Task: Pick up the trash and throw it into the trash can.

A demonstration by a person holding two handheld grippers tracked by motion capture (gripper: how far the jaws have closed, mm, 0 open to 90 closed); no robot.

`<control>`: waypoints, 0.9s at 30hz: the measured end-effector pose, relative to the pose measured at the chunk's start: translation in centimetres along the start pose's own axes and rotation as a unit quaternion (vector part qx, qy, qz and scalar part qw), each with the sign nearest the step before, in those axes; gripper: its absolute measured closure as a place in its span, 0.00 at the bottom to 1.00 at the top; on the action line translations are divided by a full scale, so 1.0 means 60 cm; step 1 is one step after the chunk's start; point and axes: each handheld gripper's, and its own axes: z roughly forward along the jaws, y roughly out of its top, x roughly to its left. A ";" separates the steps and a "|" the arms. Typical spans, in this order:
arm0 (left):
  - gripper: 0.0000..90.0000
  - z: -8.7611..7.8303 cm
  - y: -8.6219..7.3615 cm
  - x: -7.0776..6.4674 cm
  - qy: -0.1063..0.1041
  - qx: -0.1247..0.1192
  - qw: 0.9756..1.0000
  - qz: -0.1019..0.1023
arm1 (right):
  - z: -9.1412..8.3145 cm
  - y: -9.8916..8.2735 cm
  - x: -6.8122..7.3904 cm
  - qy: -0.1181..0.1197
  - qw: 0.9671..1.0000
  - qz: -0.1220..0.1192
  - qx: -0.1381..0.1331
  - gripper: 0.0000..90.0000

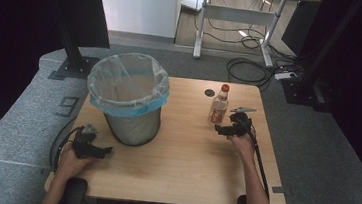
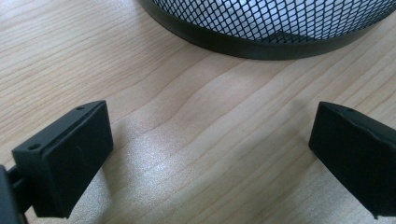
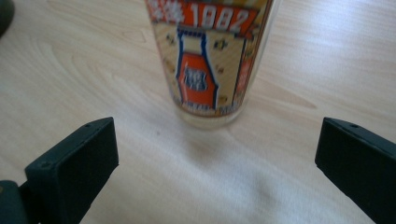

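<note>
Right gripper view cuts off the bottle [image 3: 210,60] above its label

In the right gripper view the bottle [image 3: 210,60] is cut off above its label by the top edge, and the label print is too blurred to read beyond "1982". In the left gripper view the mesh bin [image 2: 275,23] shows just its base rim. Beside the bottle, a small dark disc [image 1: 209,92] is too small to identify.
</note>
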 end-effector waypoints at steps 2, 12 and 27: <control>0.00 0.000 0.000 0.000 0.000 0.000 1.000 0.000 | 0.007 0.008 -0.001 -0.002 1.000 0.000 -0.003 0.00; 0.00 0.000 0.000 0.000 0.000 0.000 1.000 0.000 | 0.039 0.047 0.003 -0.004 1.000 -0.003 -0.014 0.00; 0.00 0.000 0.000 0.000 0.000 0.001 1.000 0.001 | 0.056 0.084 0.000 -0.006 0.999 -0.009 -0.030 0.17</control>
